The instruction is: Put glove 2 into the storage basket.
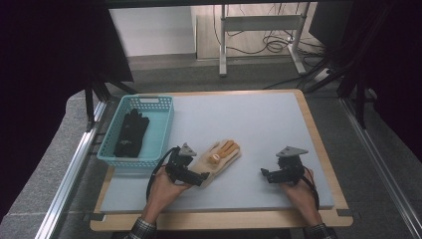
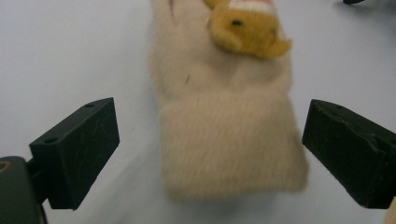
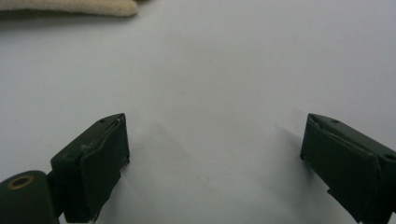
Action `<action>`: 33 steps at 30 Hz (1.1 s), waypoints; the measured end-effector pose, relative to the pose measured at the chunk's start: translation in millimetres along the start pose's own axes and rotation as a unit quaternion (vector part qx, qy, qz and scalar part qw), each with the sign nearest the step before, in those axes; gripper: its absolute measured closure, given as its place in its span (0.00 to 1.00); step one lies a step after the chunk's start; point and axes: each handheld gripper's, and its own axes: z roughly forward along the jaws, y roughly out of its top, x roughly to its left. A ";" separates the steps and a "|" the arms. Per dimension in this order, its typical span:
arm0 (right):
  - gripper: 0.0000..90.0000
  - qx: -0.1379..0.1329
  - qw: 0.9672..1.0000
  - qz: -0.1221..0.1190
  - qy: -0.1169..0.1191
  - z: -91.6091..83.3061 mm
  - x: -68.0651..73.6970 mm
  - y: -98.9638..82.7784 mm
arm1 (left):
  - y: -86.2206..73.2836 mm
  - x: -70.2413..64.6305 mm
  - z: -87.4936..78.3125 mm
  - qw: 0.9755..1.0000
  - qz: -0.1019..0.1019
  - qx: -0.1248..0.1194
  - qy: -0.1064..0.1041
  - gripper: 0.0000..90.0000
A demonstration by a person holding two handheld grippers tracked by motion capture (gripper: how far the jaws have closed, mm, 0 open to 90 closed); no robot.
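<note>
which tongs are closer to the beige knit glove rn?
Left. The left tongs sit open at the beige knit glove's cuff, not gripping. The right tongs rest open on the mat, well apart.

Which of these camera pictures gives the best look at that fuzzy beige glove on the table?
The high view: it shows the whole beige glove, orange fingers and all, lying flat beside the basket. The left gripper view is closer but blurred, showing its cuff and palm between open tongs. The right gripper view catches just a strip of it at the top edge.
</note>
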 end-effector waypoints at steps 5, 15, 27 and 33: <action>0.08 0.000 1.000 0.001 0.000 -0.1 0.1 0.0 | 16.9 -0.3 18.4 1.000 0.000 0.008 -0.010 0.06; 0.08 0.000 1.000 0.002 0.001 -0.1 0.1 0.0 | 31.8 -5.2 56.7 0.999 0.004 0.052 -0.006 0.11; 0.08 0.000 1.000 0.001 0.000 0.0 0.1 0.0 | 34.8 -25.5 58.6 0.997 0.027 0.073 0.023 0.51; 0.08 0.000 1.000 0.001 0.000 0.0 0.2 0.0 | 35.3 -22.5 55.4 0.997 0.018 0.072 0.007 0.65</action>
